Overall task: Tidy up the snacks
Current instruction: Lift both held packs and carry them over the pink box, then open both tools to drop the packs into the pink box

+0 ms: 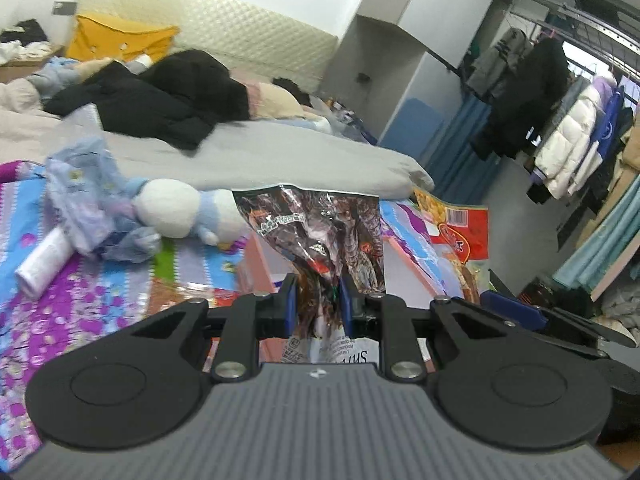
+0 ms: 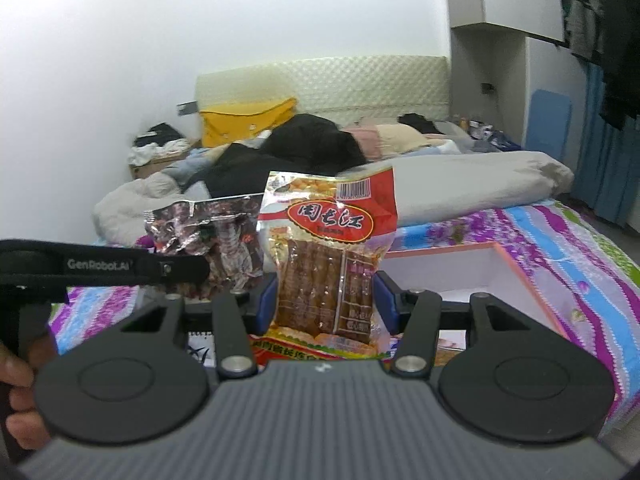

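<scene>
My left gripper (image 1: 318, 300) is shut on a dark foil snack packet (image 1: 320, 232) and holds it upright above the bed; the packet also shows in the right wrist view (image 2: 212, 232). My right gripper (image 2: 326, 300) is shut on a red and clear snack packet (image 2: 332, 248) with brown sticks inside, held upright; it also shows in the left wrist view (image 1: 460, 236). An open pink-rimmed white box (image 2: 520, 264) lies on the colourful bedspread under and right of both packets, seen in the left wrist view (image 1: 408, 264) too.
A blue and white plush toy (image 1: 168, 216), a crumpled blue bag (image 1: 88, 196) and a white tube (image 1: 44, 264) lie on the bedspread at left. Black clothes (image 1: 160, 100) and grey bedding (image 2: 480, 180) sit behind. A clothes rack (image 1: 560, 120) stands at right.
</scene>
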`<control>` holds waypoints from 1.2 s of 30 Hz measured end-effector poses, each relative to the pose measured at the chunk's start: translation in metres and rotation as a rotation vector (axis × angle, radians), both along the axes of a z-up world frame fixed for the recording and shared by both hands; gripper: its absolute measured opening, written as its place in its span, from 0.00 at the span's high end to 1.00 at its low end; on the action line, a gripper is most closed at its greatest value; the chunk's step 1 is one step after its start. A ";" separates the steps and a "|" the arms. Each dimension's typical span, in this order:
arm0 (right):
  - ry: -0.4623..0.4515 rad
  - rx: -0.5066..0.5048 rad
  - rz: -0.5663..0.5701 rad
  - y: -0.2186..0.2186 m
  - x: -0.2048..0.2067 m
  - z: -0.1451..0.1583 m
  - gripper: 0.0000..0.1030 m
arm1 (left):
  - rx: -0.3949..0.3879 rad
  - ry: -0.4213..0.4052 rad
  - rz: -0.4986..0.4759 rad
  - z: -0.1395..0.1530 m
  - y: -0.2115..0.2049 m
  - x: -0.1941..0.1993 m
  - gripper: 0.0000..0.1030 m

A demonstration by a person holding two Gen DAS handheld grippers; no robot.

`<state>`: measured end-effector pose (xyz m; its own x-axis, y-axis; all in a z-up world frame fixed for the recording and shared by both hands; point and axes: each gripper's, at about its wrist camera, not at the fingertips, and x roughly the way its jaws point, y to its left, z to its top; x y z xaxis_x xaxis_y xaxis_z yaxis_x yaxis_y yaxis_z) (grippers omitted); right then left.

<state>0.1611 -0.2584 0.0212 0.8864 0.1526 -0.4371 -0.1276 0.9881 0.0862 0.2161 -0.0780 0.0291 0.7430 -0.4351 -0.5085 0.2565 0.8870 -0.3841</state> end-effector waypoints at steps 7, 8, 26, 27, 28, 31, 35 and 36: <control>0.052 0.016 -0.055 -0.035 0.042 -0.024 0.48 | 0.022 0.056 -0.045 -0.026 -0.039 0.062 0.76; 0.063 0.018 -0.059 -0.040 0.049 -0.029 0.48 | 0.027 0.065 -0.050 -0.031 -0.043 0.074 0.76; 0.300 0.052 -0.179 -0.099 0.169 -0.144 0.47 | 0.111 0.266 -0.119 -0.154 -0.109 0.228 0.76; 0.306 0.053 -0.185 -0.101 0.173 -0.148 0.47 | 0.114 0.274 -0.121 -0.159 -0.110 0.232 0.76; 0.316 0.055 -0.190 -0.103 0.178 -0.153 0.47 | 0.117 0.283 -0.125 -0.164 -0.112 0.236 0.76; 0.336 0.071 -0.200 -0.108 0.189 -0.165 0.46 | 0.124 0.302 -0.128 -0.176 -0.116 0.242 0.76; 0.356 0.073 -0.199 -0.110 0.194 -0.173 0.46 | 0.127 0.318 -0.132 -0.185 -0.119 0.246 0.75; 0.358 0.077 -0.197 -0.111 0.195 -0.174 0.45 | 0.129 0.318 -0.131 -0.185 -0.121 0.247 0.75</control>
